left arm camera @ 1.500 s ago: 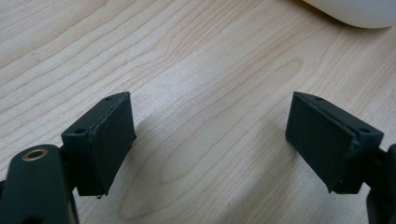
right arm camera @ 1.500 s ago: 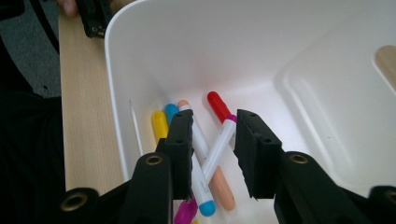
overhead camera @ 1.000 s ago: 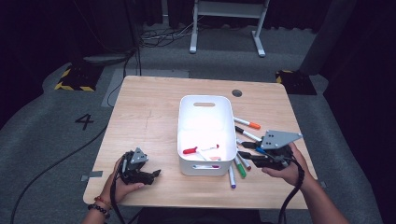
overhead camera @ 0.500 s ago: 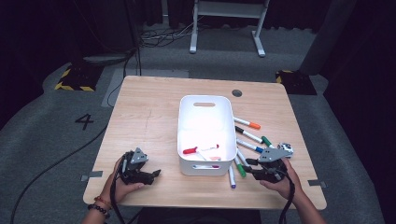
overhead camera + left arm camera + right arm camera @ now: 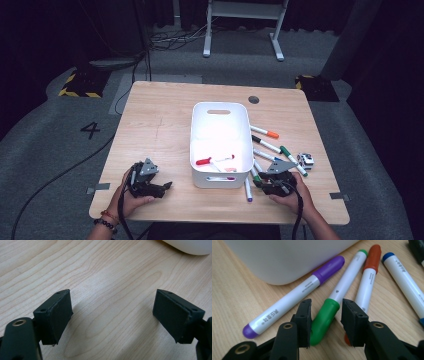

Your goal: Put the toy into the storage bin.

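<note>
Right tongs (image 5: 325, 315) straddle the green marker (image 5: 329, 315) just beside the white bin (image 5: 220, 145).

Nearest, the right tongs' jaws have just been opening and stand a little apart with the green marker's cap between them, the left jaw at the cap, the right one seemingly clear of it; its lower end is hidden behind the jaw. The purple marker (image 5: 297, 296) lies against the bin's near corner, its printed label too blurred to read; the red marker (image 5: 367, 285) and blue marker (image 5: 404, 272) lie farther from the bin, the blue one cut off. Left of the bin, the left tongs (image 5: 112, 315) are spread wide over bare worktop (image 5: 100, 272). Inside the bin lies a red-capped marker (image 5: 215, 160). On the floor beyond the worktop, a painted "4" (image 5: 91, 130).
</note>
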